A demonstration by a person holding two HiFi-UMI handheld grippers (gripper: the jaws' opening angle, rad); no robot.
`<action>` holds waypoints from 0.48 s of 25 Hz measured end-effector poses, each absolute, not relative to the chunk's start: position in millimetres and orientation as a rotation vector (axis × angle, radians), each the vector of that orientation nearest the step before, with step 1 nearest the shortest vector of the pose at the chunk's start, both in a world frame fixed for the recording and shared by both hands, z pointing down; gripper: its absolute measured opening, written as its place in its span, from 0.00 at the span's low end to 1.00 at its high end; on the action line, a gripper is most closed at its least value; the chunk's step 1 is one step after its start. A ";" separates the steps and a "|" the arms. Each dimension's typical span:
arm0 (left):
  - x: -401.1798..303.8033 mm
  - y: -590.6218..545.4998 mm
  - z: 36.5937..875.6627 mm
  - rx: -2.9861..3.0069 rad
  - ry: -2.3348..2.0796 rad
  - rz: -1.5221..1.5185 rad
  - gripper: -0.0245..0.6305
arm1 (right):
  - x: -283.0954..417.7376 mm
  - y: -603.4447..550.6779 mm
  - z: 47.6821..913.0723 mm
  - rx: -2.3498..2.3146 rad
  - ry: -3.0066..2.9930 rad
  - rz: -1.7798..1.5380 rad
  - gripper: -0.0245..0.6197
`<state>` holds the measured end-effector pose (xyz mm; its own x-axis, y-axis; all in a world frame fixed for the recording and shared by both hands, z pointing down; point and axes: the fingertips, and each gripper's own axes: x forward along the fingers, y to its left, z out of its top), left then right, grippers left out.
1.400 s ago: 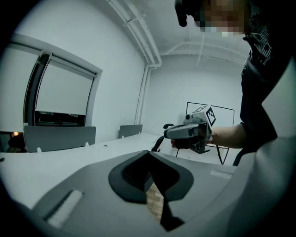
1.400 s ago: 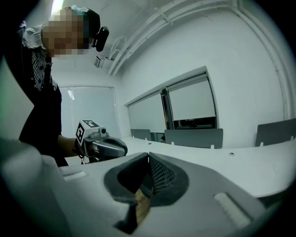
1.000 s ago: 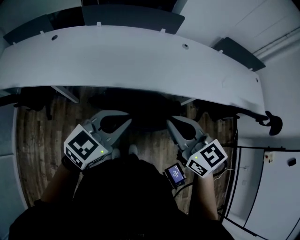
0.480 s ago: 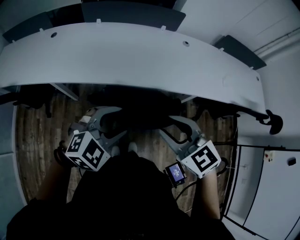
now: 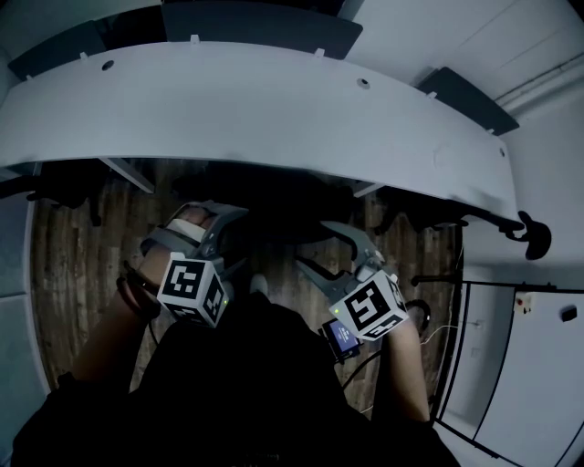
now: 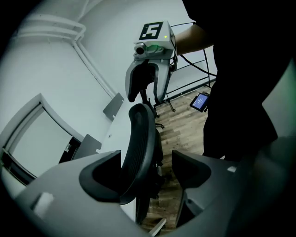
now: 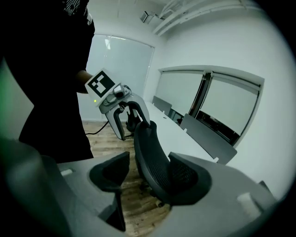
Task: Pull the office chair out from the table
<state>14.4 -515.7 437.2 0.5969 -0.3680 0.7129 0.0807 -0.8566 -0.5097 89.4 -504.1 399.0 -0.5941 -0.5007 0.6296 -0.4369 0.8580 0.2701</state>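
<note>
The black mesh-backed office chair [image 5: 283, 217] stands tucked against the curved white table [image 5: 274, 109]. My left gripper [image 5: 214, 226] is at the backrest's left edge and my right gripper [image 5: 319, 246] at its right edge. In the left gripper view the backrest [image 6: 138, 148] stands between the jaws of the left gripper [image 6: 145, 172], close to the left pad [image 6: 101, 173], with a gap on the other side. In the right gripper view the backrest [image 7: 150, 152] passes between the jaws of the right gripper [image 7: 152, 178], next to the right pad [image 7: 189, 178]. Both pairs of jaws have just been opening and stand open.
More dark chairs stand around the table, at the far side [image 5: 255, 27], at the left [image 5: 64, 191] and at the right [image 5: 438, 219]. A small device with a blue screen [image 5: 342, 337] hangs at the person's waist. A wooden floor [image 5: 73, 274] lies below, a black rail frame [image 5: 474, 356] at the right.
Both grippers have sunk and rolled, their marker cubes swinging towards the person. Both pairs of jaws went from shut to open around the backrest's edges.
</note>
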 end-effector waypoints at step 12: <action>27.2 -518.1 463.7 -2.304 0.153 -1.277 0.56 | 84.9 -504.2 438.4 0.532 -2.139 -0.251 0.49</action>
